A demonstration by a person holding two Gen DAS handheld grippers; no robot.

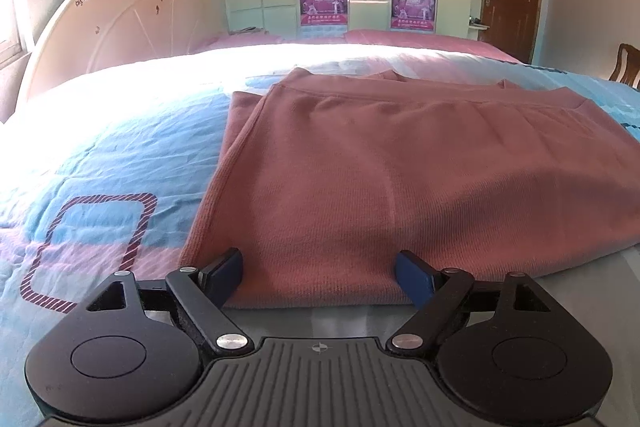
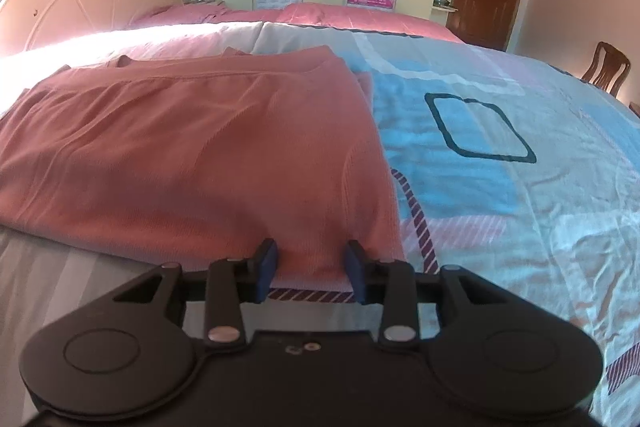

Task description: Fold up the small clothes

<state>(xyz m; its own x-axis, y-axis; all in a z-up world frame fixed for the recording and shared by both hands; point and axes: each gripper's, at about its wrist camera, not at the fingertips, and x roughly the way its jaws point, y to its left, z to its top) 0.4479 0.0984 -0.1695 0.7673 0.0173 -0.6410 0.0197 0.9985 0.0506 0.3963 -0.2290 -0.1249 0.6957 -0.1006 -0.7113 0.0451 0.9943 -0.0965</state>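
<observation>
Both grippers sitting at near hem of pink garment (image 1: 380, 163) on bed (image 1: 100, 155), 1 per corner, for lifting fold. Left gripper (image 1: 319, 277) gaping wide; right gripper (image 2: 312, 273) parted narrower, hem between pads, not pinching yet.

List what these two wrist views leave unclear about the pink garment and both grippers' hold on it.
- Left wrist: pink garment runs off the right edge; the left gripper is open, cloth contact unclear.
- Right wrist: the garment is cut at the left edge; whether the open right gripper touches the near hem is unclear.
- Garment type: folded layers hide it.
</observation>
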